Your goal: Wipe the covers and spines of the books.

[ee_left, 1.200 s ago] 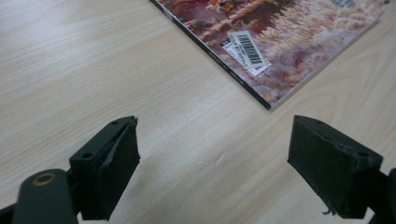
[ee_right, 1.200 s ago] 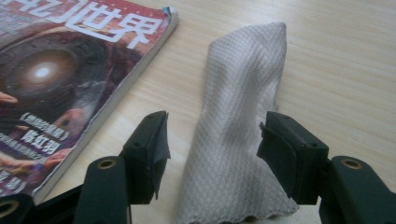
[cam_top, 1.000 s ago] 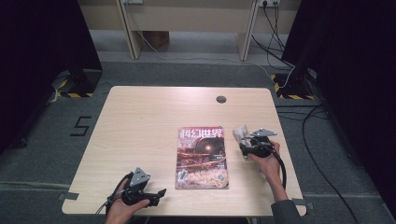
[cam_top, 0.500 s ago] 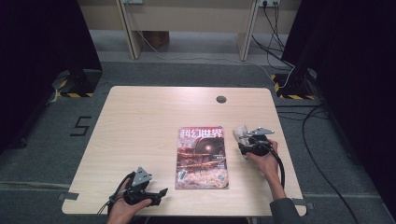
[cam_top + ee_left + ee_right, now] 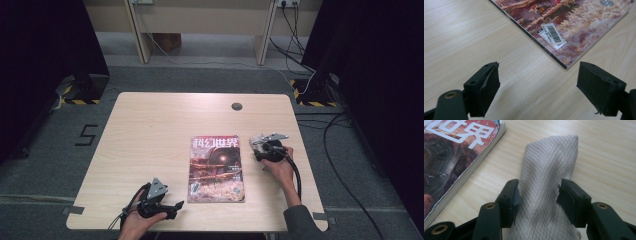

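My right tool (image 5: pixel 537 192) grips a white cloth (image 5: pixel 549 170) on the counter (image 5: pixel 150 130), just right of the magazine (image 5: pixel 216 167), apparently clear of it. My left tool (image 5: pixel 537 87) gapes empty near the magazine's corner.

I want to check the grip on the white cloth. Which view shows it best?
The right gripper view: the cloth stands close up between the right gripper's jaws, weave visible. The high view shows a small pale scrap beside the magazine.
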Tool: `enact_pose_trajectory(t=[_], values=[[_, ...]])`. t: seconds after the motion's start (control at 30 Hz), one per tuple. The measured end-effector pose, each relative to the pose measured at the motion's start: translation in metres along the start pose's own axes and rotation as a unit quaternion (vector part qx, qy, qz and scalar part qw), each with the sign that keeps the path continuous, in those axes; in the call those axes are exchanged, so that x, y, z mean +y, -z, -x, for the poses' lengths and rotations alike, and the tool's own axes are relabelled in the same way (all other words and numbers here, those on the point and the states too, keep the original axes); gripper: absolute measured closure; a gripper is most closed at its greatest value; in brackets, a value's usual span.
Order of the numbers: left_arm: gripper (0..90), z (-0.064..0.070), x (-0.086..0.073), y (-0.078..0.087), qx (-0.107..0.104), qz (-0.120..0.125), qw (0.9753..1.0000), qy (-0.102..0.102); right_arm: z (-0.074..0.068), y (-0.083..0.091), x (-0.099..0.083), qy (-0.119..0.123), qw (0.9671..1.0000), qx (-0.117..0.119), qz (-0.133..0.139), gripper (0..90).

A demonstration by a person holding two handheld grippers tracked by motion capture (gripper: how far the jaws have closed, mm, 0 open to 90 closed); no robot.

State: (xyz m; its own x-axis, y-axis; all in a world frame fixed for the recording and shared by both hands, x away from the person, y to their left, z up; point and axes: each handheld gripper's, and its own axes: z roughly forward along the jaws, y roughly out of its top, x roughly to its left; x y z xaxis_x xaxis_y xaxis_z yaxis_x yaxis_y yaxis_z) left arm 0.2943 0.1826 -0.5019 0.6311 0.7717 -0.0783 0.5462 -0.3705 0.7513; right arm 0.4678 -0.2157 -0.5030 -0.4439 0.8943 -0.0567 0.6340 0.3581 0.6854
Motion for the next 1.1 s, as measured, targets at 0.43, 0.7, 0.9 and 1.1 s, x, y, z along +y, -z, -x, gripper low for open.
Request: enact_pose_trajectory(t=[0.43, 0.7, 0.9, 1.1], values=[[23.4, -0.002, 0.029, -0.045, -0.01, -0.003, 0.9999, -0.004, 0.004, 0.001, -0.001, -0.011, 0.9999, -0.002, 0.006, 66.9], [23.6, 0.006, 0.04, -0.067, -0.011, -0.001, 0.9999, -0.004, 0.002, 0.007, 0.002, -0.004, 0.9999, 0.001, 0.011, 74.2], [25.2, 0.011, 0.041, -0.07, -0.006, 0.001, 1.0, -0.003, -0.011, 0.021, 0.014, 0.019, 0.9989, 0.018, 0.038, 75.1], [27.3, 0.013, 0.04, -0.068, -0.005, -0.006, 1.0, 0.006, -0.038, 0.031, 0.023, 0.044, 0.9957, 0.057, 0.059, 74.9]])
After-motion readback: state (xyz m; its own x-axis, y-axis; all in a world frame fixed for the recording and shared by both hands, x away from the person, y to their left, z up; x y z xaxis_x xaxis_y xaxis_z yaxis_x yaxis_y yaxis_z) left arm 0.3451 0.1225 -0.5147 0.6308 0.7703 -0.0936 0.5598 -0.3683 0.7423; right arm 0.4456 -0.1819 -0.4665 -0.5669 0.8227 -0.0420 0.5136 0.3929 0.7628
